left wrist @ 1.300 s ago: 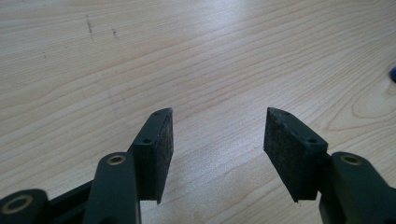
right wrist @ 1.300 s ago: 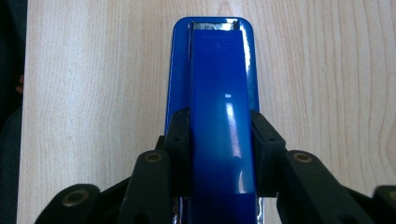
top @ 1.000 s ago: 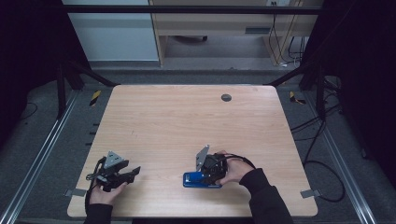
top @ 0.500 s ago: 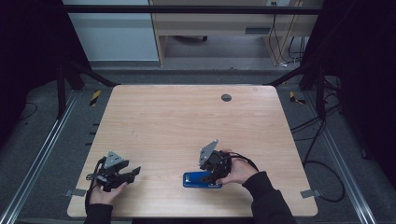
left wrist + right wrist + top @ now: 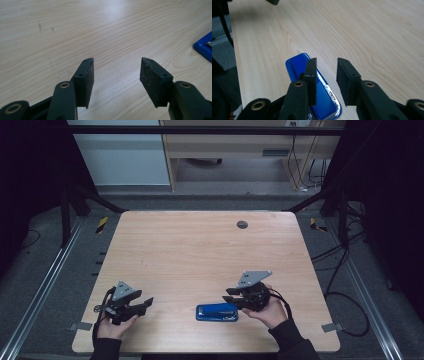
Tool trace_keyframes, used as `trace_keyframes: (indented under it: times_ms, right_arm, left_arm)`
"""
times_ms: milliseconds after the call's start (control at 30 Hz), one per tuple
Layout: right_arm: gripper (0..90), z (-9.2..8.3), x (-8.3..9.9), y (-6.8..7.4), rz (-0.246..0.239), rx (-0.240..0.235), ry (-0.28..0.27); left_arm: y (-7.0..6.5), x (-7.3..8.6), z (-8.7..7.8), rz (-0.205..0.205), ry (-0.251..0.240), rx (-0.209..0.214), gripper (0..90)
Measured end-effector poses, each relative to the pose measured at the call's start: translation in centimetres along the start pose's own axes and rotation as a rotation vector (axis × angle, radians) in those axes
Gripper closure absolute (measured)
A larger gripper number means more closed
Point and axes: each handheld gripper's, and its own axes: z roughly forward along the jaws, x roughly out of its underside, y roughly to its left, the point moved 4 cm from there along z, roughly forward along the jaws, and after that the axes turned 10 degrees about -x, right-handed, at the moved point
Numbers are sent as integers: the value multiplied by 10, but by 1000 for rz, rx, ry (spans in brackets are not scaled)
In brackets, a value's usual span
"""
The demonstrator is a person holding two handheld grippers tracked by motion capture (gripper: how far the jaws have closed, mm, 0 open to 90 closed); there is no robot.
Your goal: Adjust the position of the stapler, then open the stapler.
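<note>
A blue stapler (image 5: 216, 312) lies flat near the front edge of the wooden table (image 5: 200, 250). My right gripper (image 5: 229, 295) hovers just above its right end, pointing left. In the right gripper view the stapler (image 5: 297, 65) sits below and left of the jaws. The right gripper (image 5: 327, 62) is open with a narrow gap; its jaws have just been closing, with nothing between them. My left gripper (image 5: 144, 305) rests at the front left, open, jaws (image 5: 116, 67) having just closed slightly on nothing. A corner of the stapler (image 5: 203, 46) shows at the right edge.
A dark round grommet (image 5: 242, 224) is set in the table's far side. Metal frame rails run along both sides of the table. Yellow-black markers (image 5: 101, 224) lie on the floor beyond the far corners. Cables trail at the right.
My right gripper has lifted and moved right, off the stapler, and its jaws stand narrower. The stapler has stayed in place. The left gripper has hardly moved.
</note>
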Motion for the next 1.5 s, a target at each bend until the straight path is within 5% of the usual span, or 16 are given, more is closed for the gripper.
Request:
trace_keyframes:
  times_ms: [300, 700, 933, 1400, 1500]
  right_arm:
    - [804, -26, 30, 1, 105, 61, -120]
    - [849, -36, 58, 10, 131, 85, -107]
    - [900, -43, 74, 11, 139, 146, -94]
    - [895, -26, 80, 13, 151, 101, -55]
    - [893, -23, 81, 14, 141, 93, -43]
  left_arm:
    - [-20, -26, -6, 51, -44, 52, 482]
    - [-64, -68, 0, 156, -88, 130, 496]
    - [-89, -82, 7, 217, -80, 160, 498]
    - [-126, -107, 20, 354, -50, 261, 497]
    - [-132, -110, 21, 414, -32, 285, 498]
